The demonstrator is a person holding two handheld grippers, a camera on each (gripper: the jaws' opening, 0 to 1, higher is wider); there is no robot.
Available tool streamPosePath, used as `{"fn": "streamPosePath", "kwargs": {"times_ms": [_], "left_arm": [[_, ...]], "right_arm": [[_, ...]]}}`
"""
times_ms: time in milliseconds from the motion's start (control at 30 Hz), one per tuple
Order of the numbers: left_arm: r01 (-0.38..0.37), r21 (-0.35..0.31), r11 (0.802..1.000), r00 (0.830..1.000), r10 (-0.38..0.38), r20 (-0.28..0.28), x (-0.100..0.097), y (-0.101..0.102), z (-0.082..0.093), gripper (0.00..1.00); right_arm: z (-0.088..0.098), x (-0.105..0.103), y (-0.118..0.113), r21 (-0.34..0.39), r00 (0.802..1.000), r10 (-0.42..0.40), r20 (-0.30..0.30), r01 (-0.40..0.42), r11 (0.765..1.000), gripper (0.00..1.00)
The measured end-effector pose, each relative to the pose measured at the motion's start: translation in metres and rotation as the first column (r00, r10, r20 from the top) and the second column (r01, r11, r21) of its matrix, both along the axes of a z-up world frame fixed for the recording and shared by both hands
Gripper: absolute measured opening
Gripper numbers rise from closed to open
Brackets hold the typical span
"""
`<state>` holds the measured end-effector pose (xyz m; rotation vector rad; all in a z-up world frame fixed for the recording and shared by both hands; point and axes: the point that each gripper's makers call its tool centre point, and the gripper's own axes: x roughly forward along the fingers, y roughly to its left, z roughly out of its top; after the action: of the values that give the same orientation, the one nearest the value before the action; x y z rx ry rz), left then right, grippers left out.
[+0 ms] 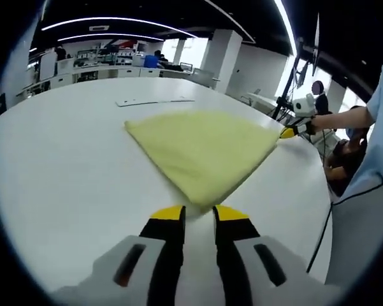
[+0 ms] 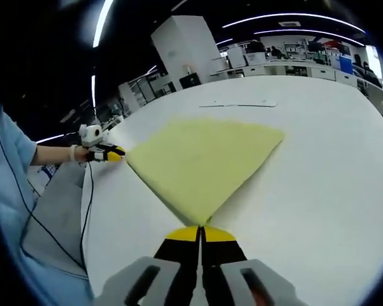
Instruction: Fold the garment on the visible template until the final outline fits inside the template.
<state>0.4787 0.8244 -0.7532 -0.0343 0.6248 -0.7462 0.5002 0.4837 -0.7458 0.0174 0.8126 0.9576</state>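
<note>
Your yellow garment (image 1: 201, 156) lies flat on the white table (image 1: 57, 178), spread as a broad wedge running from your left gripper (image 1: 199, 215) toward 12 o'clock in the left gripper view; the jaws there stand slightly apart with the near corner of the cloth reaching down between the yellow tips, though whether they actually pinch it I cannot tell. In the right gripper view your right gripper (image 2: 201, 233) has its jaws pressed together on another corner of the garment (image 2: 201, 159), the cloth fanning away from the tips toward 12 o'clock; so that side looks clamped on the fabric. Each gripper also appears in the other's view, out at the far corner of the cloth: the right gripper at 3 o'clock in the left gripper view, the left gripper at 9 o'clock in the right gripper view. A thin flat outline (image 1: 154, 101), possibly the template, lies on the table beyond the garment at 12 o'clock, apart from it; I cannot be sure what it is. You seem to be mid-fold, holding two corners; next, confirm the left grip, then lift both corners together and carry them evenly across so the edges meet without skewing.
</note>
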Motion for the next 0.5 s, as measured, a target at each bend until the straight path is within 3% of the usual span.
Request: {"fn": "streamPosePath", "kwargs": {"times_ms": [133, 267, 500], "left_arm": [[-0.006, -0.024, 1.000, 1.000, 0.006, -0.021, 0.002, -0.005, 0.002, 0.01], [-0.002, -0.015, 1.000, 1.000, 0.001, -0.012, -0.001, -0.002, 0.004, 0.00], [-0.019, -0.039, 0.999, 0.999, 0.017, -0.049, -0.019, 0.004, 0.005, 0.00]], "right_arm": [[0.000, 0.000, 0.000, -0.002, 1.000, -0.002, -0.002, 0.002, 1.000, 0.00], [-0.001, -0.001, -0.001, -0.003, 1.000, -0.003, -0.006, 0.003, 1.000, 0.00], [-0.002, -0.011, 0.000, -0.007, 1.000, 0.008, -0.019, -0.008, 1.000, 0.00]]}}
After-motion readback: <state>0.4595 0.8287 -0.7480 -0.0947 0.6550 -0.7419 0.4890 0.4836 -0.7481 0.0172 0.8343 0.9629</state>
